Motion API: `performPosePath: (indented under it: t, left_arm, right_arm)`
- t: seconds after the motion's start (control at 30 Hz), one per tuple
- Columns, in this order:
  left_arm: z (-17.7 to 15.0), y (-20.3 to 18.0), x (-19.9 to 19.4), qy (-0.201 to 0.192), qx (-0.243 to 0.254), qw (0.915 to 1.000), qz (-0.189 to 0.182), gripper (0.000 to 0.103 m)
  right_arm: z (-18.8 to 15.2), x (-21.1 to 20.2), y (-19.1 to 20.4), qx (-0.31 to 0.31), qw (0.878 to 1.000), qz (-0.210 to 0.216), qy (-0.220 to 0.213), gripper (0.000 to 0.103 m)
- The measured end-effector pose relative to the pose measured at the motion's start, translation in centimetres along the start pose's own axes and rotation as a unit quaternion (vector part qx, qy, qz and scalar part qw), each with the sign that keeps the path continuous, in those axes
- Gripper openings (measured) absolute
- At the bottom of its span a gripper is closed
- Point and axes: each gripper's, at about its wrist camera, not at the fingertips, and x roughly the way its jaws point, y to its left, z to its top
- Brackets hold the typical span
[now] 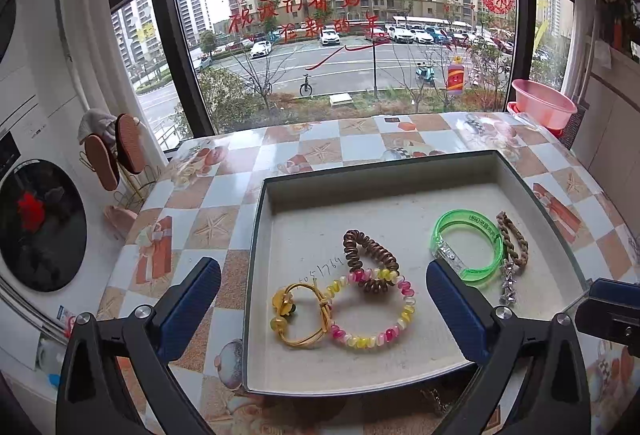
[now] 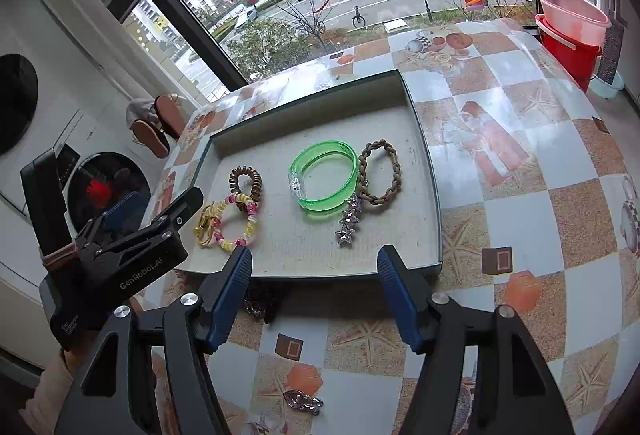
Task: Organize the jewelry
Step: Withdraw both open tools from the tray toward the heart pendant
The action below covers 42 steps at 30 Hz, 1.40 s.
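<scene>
A shallow grey tray lies on the table and holds several pieces: a green bangle, a braided brown band, a silver star clip, a brown coil tie, a pink-yellow bead bracelet and a gold wire ring piece. My left gripper is open and empty above the tray's near left. My right gripper is open and empty at the tray's near edge. A dark piece and a metal charm lie on the table near me.
The table carries a checked starfish cloth. A pink basin on a red bucket stands at the far right corner. A washing machine and hung slippers are to the left. A window is behind.
</scene>
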Motion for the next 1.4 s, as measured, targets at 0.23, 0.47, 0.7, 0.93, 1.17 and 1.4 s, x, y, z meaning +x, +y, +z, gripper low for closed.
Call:
performPosePath:
  t: [0.23,0.47,0.7,0.93,1.17,1.4]
  left_arm:
    - [-1.8,0.9,-3.4,0.004,-0.002,0.9999,-0.010,0.103]
    - [-4.4,2.1,-6.9,0.000,-0.008,0.9998,-0.020,0.103]
    - [-8.1,2.3,-8.2,0.023,-0.010,0.9992,-0.032,0.103]
    - [-12.1,2.2,-8.1,0.064,-0.013,0.9962,-0.059,0.103]
    - [-13.3,2.0,-8.3,0.077,-0.029,0.9942,-0.069,0.103]
    - [-13.0,2.4,-7.0,0.092,-0.051,0.9923,-0.067,0.103]
  right_arm:
    - [-2.0,-1.6,0.4,0.004,1.000,0.006,0.003,0.083]
    - [-3.8,-3.2,1.3,-0.009,1.000,-0.001,-0.003,0.103]
    - [-6.4,-4.0,1.8,-0.029,0.999,-0.030,0.008,0.103]
    - [-9.2,-3.9,1.2,-0.031,0.998,-0.042,0.038,0.103]
    - [-10.7,-3.2,1.0,-0.038,0.996,-0.062,0.054,0.103]
    - [-11.7,-2.6,2.4,-0.084,0.991,-0.090,0.051,0.103]
